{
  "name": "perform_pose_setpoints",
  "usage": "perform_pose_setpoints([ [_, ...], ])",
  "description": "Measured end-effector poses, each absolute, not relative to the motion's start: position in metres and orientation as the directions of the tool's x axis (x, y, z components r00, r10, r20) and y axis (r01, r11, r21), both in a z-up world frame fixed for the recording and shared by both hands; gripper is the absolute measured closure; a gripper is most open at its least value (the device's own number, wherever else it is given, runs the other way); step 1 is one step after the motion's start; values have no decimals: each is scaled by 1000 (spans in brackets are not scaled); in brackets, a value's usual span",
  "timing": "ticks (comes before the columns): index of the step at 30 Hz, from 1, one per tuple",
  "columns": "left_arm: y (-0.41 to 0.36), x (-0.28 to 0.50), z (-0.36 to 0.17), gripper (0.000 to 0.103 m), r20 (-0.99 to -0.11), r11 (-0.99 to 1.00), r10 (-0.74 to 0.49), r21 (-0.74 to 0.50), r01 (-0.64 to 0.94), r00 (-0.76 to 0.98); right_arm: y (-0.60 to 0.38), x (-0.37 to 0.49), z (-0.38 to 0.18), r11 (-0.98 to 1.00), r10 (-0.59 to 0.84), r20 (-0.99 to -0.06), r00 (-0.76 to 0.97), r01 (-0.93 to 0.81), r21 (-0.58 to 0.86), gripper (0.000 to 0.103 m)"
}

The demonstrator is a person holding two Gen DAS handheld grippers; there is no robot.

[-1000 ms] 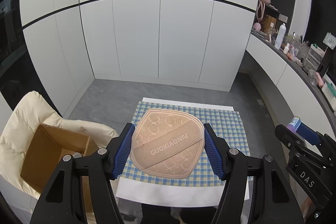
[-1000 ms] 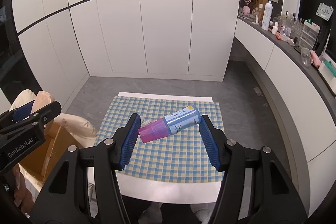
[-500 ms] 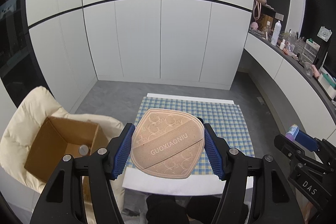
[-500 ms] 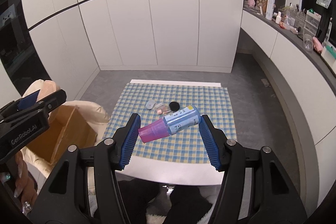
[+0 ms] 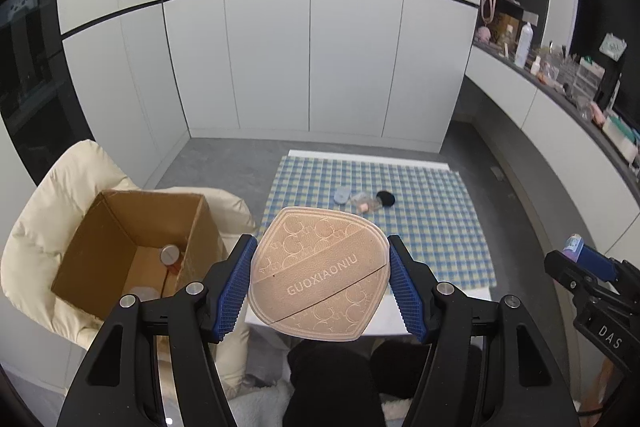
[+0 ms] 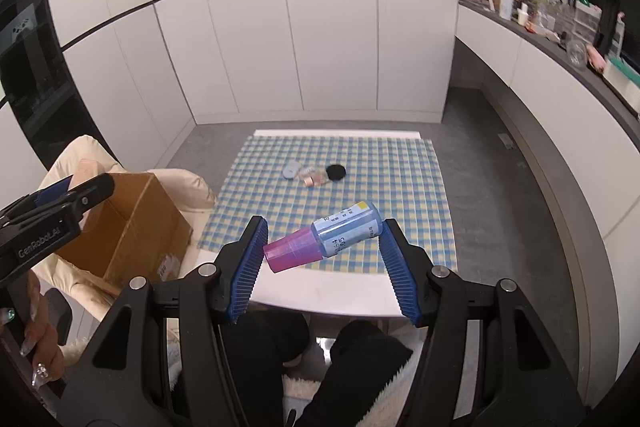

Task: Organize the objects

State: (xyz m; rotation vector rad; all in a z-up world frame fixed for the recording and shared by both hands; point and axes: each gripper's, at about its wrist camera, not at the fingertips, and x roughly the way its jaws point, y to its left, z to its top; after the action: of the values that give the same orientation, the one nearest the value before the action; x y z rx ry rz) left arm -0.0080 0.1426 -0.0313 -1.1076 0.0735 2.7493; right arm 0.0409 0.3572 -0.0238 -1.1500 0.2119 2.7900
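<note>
Both loads are in mid-carry toward the open brown cardboard box (image 5: 132, 247) that sits on a cream padded chair (image 5: 44, 203) left of the table (image 6: 328, 291). The left gripper (image 5: 320, 279) is clamped on a tan embossed powder puff (image 5: 320, 271); the right gripper (image 6: 322, 247) grips a blue bottle with a pink cap (image 6: 328, 237) end to end. Next, each should hang over the box mouth before letting go. A small grey disc (image 6: 291, 171), a black round puff (image 6: 335, 172) and a pinkish vial (image 6: 310, 179) wait on the checked cloth (image 6: 400, 187); the box's near wall looks like the one obstacle.
</note>
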Motion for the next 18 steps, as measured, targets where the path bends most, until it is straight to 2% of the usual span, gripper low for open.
perform_pose_setpoints([
  [13, 132, 26, -83, 38, -755, -972, 152, 1, -234, -638, 357, 82, -63, -981, 65, -759, -647, -180, 69, 43],
  [18, 123, 25, -86, 38, -764, -974, 156, -15, -225, -626, 352, 91, -66, -984, 57, -767, -639, -167, 67, 42],
])
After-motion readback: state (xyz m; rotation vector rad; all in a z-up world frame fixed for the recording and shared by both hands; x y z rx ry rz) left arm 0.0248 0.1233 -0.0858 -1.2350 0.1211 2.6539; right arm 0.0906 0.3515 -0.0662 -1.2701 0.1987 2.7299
